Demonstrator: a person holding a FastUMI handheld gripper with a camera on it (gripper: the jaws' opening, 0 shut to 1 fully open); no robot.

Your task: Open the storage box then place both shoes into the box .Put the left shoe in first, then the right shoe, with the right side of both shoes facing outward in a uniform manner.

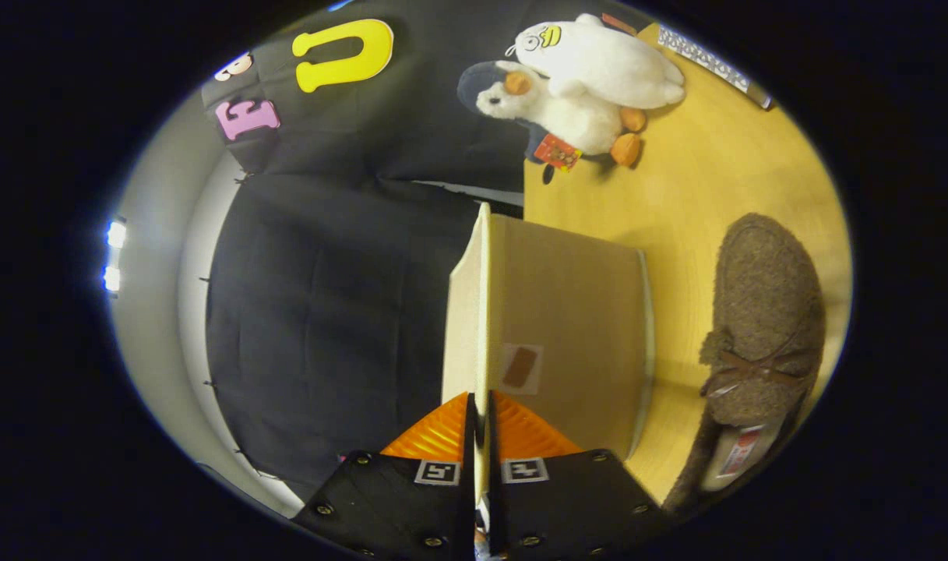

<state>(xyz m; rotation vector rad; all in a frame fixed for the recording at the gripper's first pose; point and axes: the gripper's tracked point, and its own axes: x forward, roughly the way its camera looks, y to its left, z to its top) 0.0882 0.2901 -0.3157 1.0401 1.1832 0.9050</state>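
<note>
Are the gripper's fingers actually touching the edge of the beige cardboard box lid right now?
Touching. The gripper view shows the gripper shut on the thin edge of the beige cardboard box lid, one finger pressed against each face, no gap.

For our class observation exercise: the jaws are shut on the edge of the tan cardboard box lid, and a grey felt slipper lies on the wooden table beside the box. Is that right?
Not quite. In the gripper view the felt slipper with its small bow is brown, not grey. The rest holds: the gripper has its jaws shut on the edge of the tan cardboard box lid, and the slipper lies on the wooden table beside the box.
</note>
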